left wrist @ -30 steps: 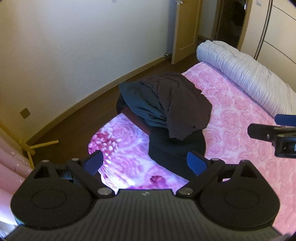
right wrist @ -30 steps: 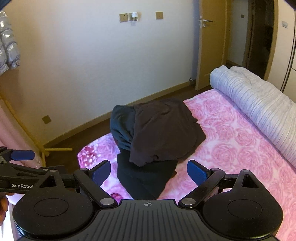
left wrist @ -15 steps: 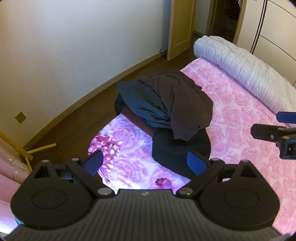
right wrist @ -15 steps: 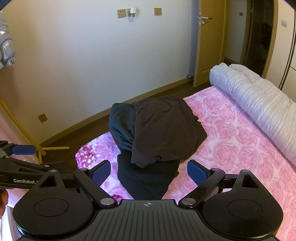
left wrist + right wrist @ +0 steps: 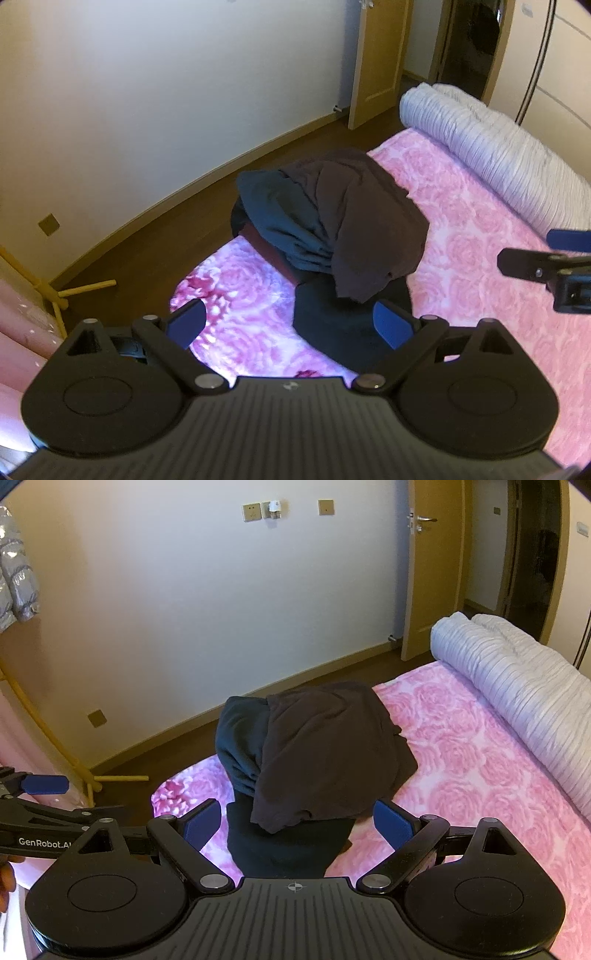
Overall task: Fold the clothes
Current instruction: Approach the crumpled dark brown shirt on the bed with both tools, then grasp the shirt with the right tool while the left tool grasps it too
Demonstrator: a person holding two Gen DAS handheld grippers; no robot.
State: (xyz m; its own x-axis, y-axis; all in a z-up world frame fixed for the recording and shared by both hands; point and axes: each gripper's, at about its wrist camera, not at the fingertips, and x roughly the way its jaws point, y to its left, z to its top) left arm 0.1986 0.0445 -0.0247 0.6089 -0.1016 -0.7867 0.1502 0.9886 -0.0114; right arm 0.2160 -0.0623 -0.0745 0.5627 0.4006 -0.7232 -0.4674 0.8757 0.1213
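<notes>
Heap of dark clothes (image 5: 332, 240) (image 5: 314, 760) at the corner of the bed (image 5: 480, 236) (image 5: 461, 760), on the pink rose-print cover: brown garment on top, dark teal one under it, black piece lowest. Left hand-held gripper (image 5: 291, 325) spread wide, nothing between its blue pads, above the near edge of the heap. Right hand-held gripper (image 5: 299, 819) likewise spread, empty, not touching cloth. Rolled white quilt (image 5: 517, 679) along the far side, apart from the heap.

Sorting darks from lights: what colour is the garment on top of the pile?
Dark brown garment, draped over a dark teal one; clearest in the right wrist view.
</notes>
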